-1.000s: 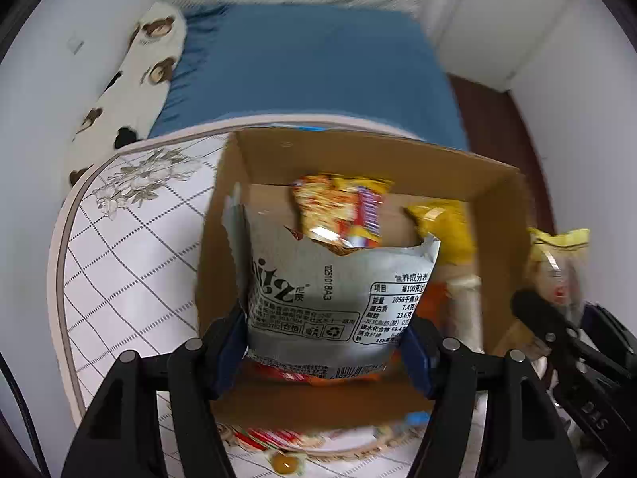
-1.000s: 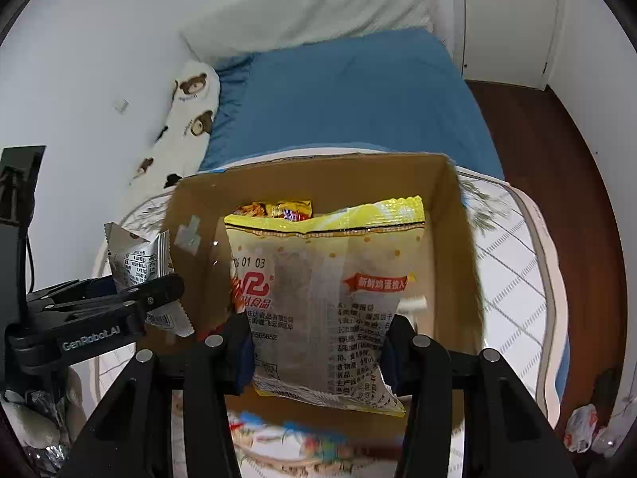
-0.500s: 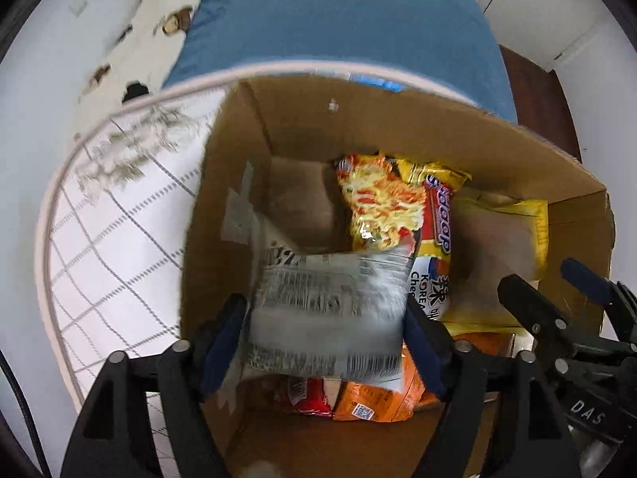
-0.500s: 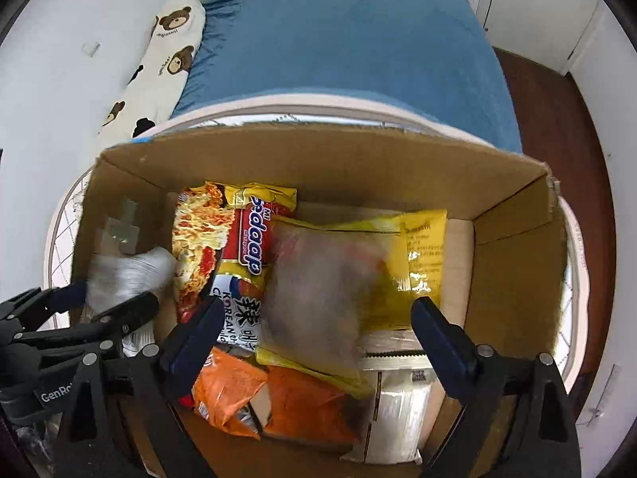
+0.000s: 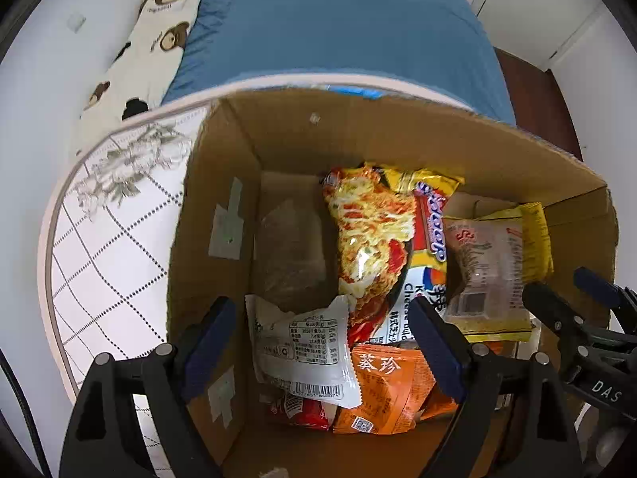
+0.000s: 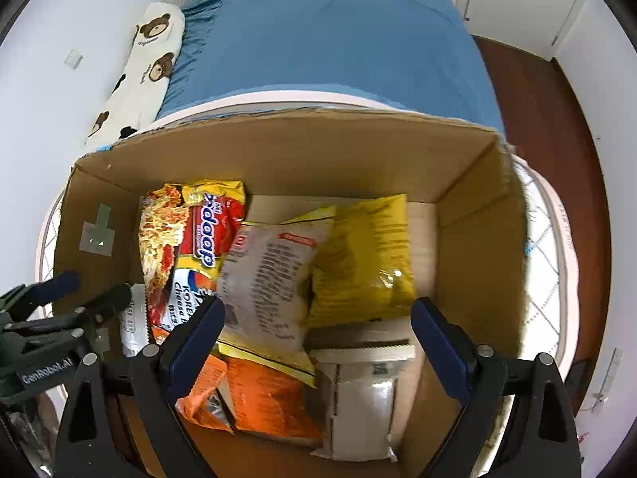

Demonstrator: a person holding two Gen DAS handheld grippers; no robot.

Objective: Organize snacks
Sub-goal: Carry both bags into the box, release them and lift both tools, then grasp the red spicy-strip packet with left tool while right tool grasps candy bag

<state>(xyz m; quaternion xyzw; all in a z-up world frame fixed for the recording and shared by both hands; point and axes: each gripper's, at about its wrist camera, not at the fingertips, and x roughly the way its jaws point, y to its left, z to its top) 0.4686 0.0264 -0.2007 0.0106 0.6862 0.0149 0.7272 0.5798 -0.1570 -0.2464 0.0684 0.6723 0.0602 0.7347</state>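
Cardboard box (image 5: 398, 139): open-topped, on the checked surface (image 5: 111, 247), beside the blue bed (image 5: 338, 28).
White packet (image 5: 302, 354): printed label up, in the box's left near corner, overlapping the orange packet (image 5: 386, 386).
Left gripper (image 5: 318, 342): jaws opening, pads clear of the white packet between them.
Right gripper (image 6: 314, 338): jaws wide over the clear-fronted yellow packet (image 6: 270, 279), gripping nothing.
Right view only: a cream packet (image 6: 366, 398) against the right wall.
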